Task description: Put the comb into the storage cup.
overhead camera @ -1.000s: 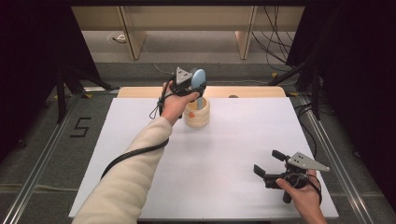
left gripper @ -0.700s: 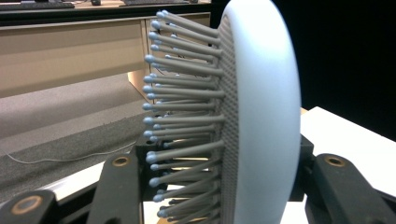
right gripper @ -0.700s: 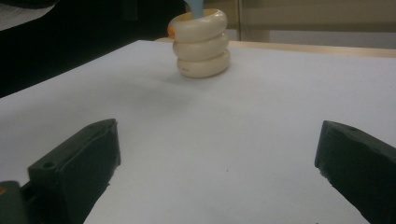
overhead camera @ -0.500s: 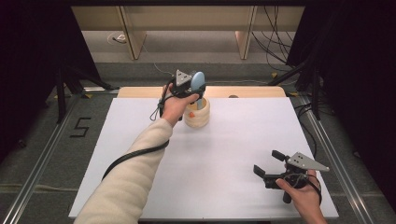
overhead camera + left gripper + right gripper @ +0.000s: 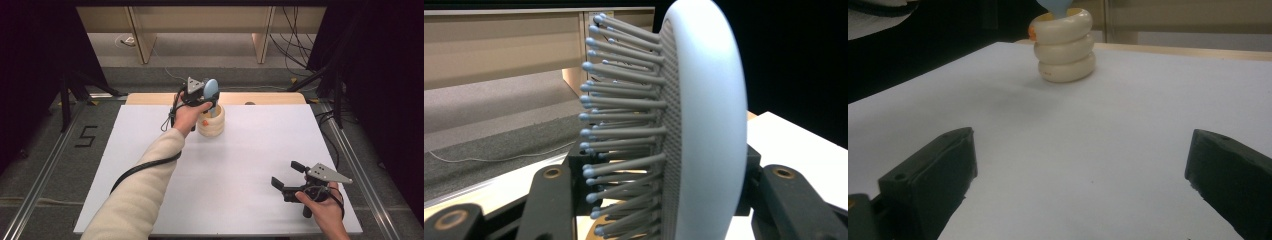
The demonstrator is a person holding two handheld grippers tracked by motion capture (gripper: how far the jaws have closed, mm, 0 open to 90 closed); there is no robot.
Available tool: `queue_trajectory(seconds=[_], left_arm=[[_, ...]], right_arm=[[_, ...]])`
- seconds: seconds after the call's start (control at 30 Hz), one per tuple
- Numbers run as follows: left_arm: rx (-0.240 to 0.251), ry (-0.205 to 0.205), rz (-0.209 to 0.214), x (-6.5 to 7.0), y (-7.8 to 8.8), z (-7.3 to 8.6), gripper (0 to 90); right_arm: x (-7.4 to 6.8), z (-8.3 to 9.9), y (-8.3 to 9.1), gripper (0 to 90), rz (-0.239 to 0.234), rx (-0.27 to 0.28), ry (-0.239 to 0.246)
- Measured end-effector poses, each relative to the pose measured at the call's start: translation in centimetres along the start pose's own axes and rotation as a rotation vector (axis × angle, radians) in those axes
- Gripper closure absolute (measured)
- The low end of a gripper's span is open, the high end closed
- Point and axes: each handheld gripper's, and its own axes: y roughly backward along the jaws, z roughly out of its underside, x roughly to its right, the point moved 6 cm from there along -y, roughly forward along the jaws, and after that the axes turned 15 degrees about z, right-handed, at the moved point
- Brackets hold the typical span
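A light blue hairbrush (image 5: 211, 92) with grey bristles (image 5: 624, 135) stands upright in a cream ribbed holder (image 5: 210, 123) at the far middle of the white table (image 5: 250, 150). My left gripper (image 5: 199, 98) is shut on the brush just above the holder; its jaws press on both sides of the brush head (image 5: 709, 125). The holder (image 5: 1064, 45) looks like three stacked rings, with something orange at its rim. My right gripper (image 5: 289, 179) rests open at the near right of the table, with nothing between its jaws.
A wooden strip (image 5: 270, 98) runs along the table's far edge. Beyond it are wooden furniture legs (image 5: 145, 40) and cables (image 5: 292, 45) on the floor. A "5" (image 5: 86, 136) is marked on the floor at the left.
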Motion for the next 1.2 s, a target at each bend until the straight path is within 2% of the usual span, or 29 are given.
queue_trajectory(seconds=[0.17, 0.4, 0.6, 0.77, 0.97, 1.2], left_arm=[[0.001, 0.016, -0.006, -0.2, 0.2, -0.1, 46.8], [0.017, 0.079, -0.021, -0.9, 0.6, -0.1, 45.6], [0.028, 0.118, -0.035, -1.5, 1.2, -0.1, 44.0], [0.02, 0.151, -0.032, -2.1, 1.8, 0.2, 42.1], [0.008, 0.176, -0.03, -2.6, 2.3, 0.4, 39.5], [0.0, 0.188, -0.034, -3.1, 2.9, 0.6, 37.2]], right_arm=[[0.0, 0.0, 0.0, 1.4, 0.0, -0.001, 0.0], [0.0, 0.0, 0.0, 1.4, 0.001, -0.001, 0.002], [0.0, 0.1, 0.0, 1.5, 0.001, -0.003, 0.002], [0.0, 0.1, -0.1, 1.5, 0.001, -0.004, 0.002], [-0.1, 0.1, -0.1, 1.5, 0.0, -0.006, 0.0], [-0.1, 0.1, -0.1, 1.5, 0.0, -0.009, -0.001]])
